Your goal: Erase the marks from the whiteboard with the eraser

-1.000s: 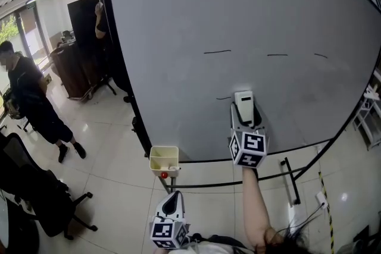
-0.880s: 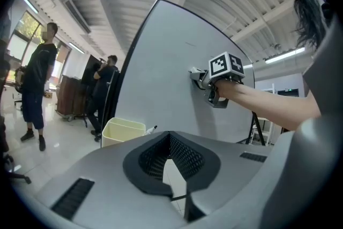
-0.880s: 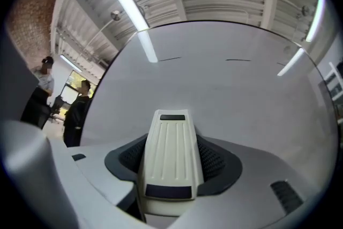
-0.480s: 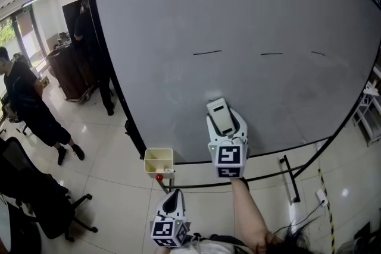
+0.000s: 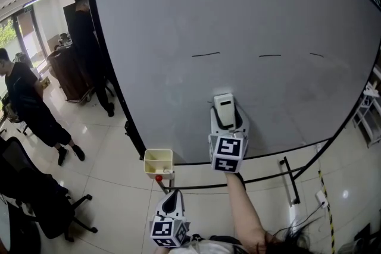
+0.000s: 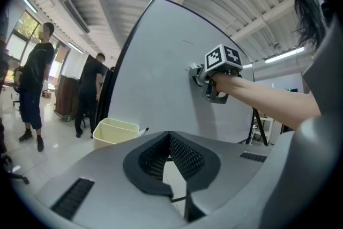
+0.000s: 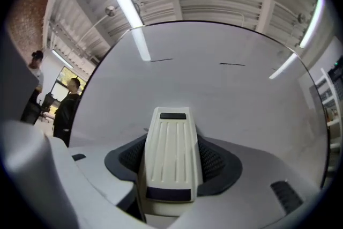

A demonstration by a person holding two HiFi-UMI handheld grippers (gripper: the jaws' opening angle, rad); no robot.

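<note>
The big whiteboard (image 5: 178, 21) carries three short dark marks: one at the left (image 5: 205, 55), one in the middle (image 5: 269, 56) and one at the right (image 5: 317, 55). My right gripper (image 5: 225, 117) is shut on the cream eraser (image 5: 224, 109), which is pressed flat on the board below the left mark. In the right gripper view the eraser (image 7: 170, 161) fills the jaws of the right gripper (image 7: 171, 153), with two marks (image 7: 161, 60) above it. My left gripper (image 5: 172, 201) hangs low near my body, shut and empty; in its own view it (image 6: 169, 139) points toward the board.
A pale yellow bin (image 5: 159, 162) with a red-capped marker (image 5: 159, 176) hangs at the board's lower left corner. Two people (image 5: 27, 104) stand on the tiled floor at the left, one close to the board's left edge (image 5: 89, 38). An office chair (image 5: 30, 187) is nearby. The board's stand feet (image 5: 292, 178) reach forward.
The eraser swept left across the lower board, then edged back up and right. The short low mark that lay beside it a second ago no longer shows.
</note>
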